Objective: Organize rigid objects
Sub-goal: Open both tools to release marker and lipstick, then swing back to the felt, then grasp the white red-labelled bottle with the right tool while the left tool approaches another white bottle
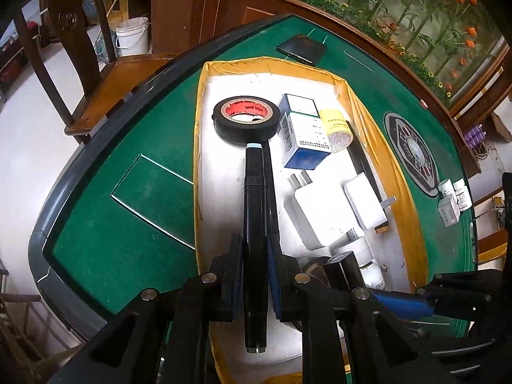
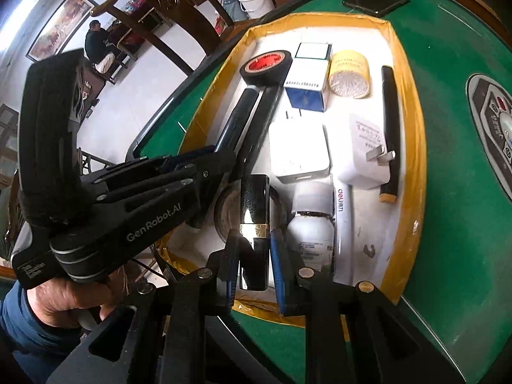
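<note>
Both grippers are over the shallow white tray with yellow taped walls (image 1: 204, 102) on the green felt table (image 1: 128, 224), and each one is carrying something. The left gripper (image 1: 254, 256) has its jaws narrowed onto a long black marker pen with a pale blue end (image 1: 255, 198), gripped near the rear so the barrel pokes forward, its tip just short of the black roll of electrical tape with a red core (image 1: 246, 118). The right gripper (image 2: 254, 256) is clamped on a short glossy black tube with a gold band, lipstick-like (image 2: 254, 211), hanging over the tray's near end beside a white plastic bottle (image 2: 312, 224).

For the pen, I'd say lower it flat and parallel to the tray's left wall, in the free strip there, and don't nudge the tape roll. Open only once the barrel rests on the floor, or it may roll. The tube looks slick, so I'd keep it low before release.

The left gripper reaches in from the near-left, tilted downward, the person's bare hand (image 2: 73, 300) wrapped round its handle. The right points along the tray's length.
</note>
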`<action>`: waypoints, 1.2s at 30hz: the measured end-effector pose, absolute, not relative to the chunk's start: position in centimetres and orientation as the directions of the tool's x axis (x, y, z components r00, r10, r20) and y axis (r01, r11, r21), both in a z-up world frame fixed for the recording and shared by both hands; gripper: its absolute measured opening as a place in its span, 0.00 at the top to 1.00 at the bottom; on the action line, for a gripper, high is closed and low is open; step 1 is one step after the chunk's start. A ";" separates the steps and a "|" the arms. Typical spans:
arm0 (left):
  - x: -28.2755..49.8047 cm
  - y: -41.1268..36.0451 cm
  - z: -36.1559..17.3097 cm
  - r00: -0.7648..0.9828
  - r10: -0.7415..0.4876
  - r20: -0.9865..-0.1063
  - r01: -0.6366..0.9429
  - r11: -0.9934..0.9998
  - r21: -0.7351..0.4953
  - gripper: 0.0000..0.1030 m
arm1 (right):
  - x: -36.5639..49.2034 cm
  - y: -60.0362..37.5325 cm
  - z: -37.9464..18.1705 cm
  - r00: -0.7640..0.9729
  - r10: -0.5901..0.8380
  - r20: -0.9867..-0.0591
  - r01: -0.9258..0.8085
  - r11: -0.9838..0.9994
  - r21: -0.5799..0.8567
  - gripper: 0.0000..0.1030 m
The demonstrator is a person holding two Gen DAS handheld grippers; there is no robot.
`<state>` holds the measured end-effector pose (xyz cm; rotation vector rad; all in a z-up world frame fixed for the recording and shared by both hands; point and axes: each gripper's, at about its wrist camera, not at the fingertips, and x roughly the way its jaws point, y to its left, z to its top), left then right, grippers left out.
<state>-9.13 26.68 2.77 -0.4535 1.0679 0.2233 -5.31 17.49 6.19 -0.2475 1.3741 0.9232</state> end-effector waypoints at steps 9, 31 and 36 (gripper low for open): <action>-9.0 26.1 3.1 0.470 -0.048 -0.881 -0.389 0.885 -0.256 0.85 | -5.5 17.1 6.4 -0.085 0.427 -0.900 -0.690 0.626 0.362 0.65; -7.6 18.8 9.3 0.583 -0.022 -0.812 -0.266 0.939 -0.217 0.84 | 10.2 -6.7 13.0 0.442 0.230 -0.867 -0.299 0.949 0.099 0.43; -7.8 17.5 9.3 0.577 -0.022 -0.817 -0.264 0.941 -0.212 0.84 | 13.9 -10.6 10.3 0.370 0.203 -0.907 -0.311 0.946 0.085 0.43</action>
